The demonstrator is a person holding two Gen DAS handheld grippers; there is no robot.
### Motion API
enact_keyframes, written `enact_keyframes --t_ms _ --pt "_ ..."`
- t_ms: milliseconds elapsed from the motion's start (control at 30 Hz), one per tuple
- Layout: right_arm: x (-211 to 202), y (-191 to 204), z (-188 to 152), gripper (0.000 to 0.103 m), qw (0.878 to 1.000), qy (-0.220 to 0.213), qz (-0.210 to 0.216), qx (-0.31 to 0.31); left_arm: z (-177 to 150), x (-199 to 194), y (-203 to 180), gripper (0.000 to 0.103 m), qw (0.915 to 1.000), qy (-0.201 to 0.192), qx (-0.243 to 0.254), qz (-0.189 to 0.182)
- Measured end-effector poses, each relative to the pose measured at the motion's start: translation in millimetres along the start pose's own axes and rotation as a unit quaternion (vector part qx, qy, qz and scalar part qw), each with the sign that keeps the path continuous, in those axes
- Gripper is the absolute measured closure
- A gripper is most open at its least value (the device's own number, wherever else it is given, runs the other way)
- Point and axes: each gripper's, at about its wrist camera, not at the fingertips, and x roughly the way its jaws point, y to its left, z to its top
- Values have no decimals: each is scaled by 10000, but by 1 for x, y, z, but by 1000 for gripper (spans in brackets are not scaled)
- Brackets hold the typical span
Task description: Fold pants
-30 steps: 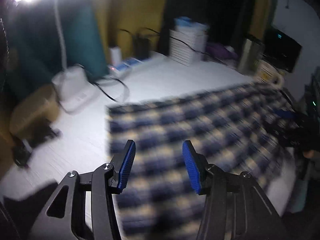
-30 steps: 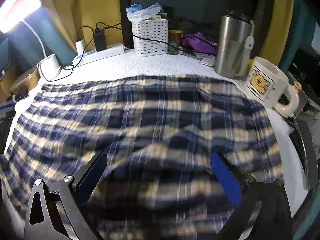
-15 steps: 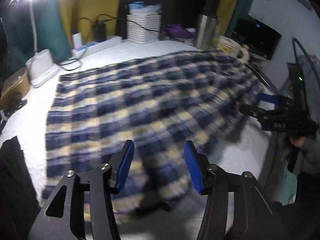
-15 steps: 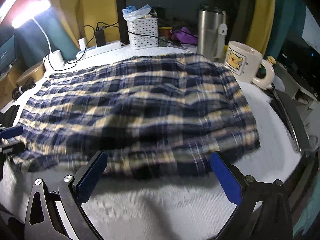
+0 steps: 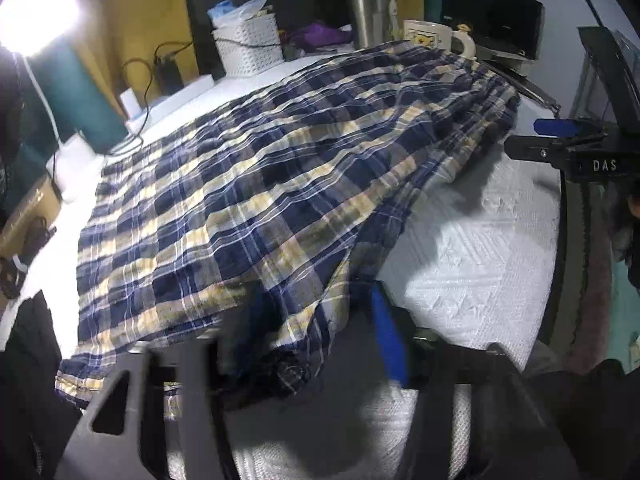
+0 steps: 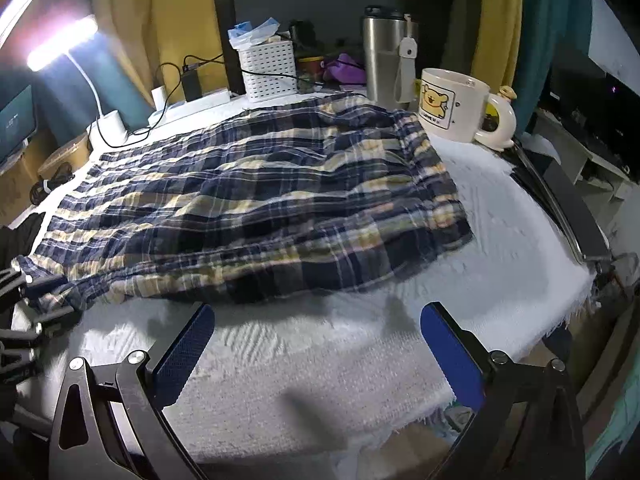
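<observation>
My left tool (image 5: 316, 320) has just been closing, and the near corner of the plaid pants (image 5: 256, 184) lies between its jaws. One blue pad is clear of the cloth on its outer side and the other is buried under the fold, so I cannot tell whether the pads press yet. My right tool (image 6: 316, 354) stands wide with nothing in it, hovering over bare cover just short of the pants' near edge.

The pants lie spread across the middle of the worktop (image 6: 500, 240), long way across, in one broad layer with a raised ridge along the front hem. They are thin woven cotton by the look, navy and cream check, crinkled and limp. I judge them light and floppy: they will sag between two holds and drag on the nubby white cover (image 5: 472, 264), whose quilted weave should grip rather than slide. Nothing about them is fragile. The best holds are the two near corners, where hem and seam make thicker, doubled cloth; a pinch in the single layer would likely slip.

Beyond the far edge stand harder things: a glazed ceramic mug (image 6: 456, 104) with a bear print touching the cloth's corner, a brushed steel tumbler (image 6: 384, 56), and a perforated white plastic basket (image 6: 270, 68). A swinging fold could catch the mug.
</observation>
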Motion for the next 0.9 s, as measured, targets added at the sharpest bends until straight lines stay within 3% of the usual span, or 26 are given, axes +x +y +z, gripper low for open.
enact_keyframes --t_ms 33,133,400,533,600,667,700,800,900 --pt "0 -2 -1 0 10000 -1 3 7 0 0 -2 87 10000 20 41 48" --pt "0 -6 -4 0 10000 -4 9 49 0 -4 -6 97 9999 58 70 136" --pt "2 -13 -16 0 9999 72 -7 104 -16 -16 -7 99 9995 105 -209 208" --pt "2 -15 -20 0 9999 90 -8 123 -16 -31 4 96 9984 73 -565 -5" --pt "1 -15 -20 0 9999 76 8 136 -16 -42 15 92 9976 -35 -683 51" --pt "0 -13 -18 0 9999 59 6 122 -14 -56 32 54 9960 -211 -826 273" --pt "0 -11 -17 0 9999 56 12 110 -14 -60 41 47 9948 -285 -894 406" --pt "1 -5 -13 0 10000 40 50 50 -15 -62 76 45 9876 -354 -1221 921" --pt "0 2 -9 0 10000 23 72 -12 -23 -48 105 45 9828 -73 -1558 993"
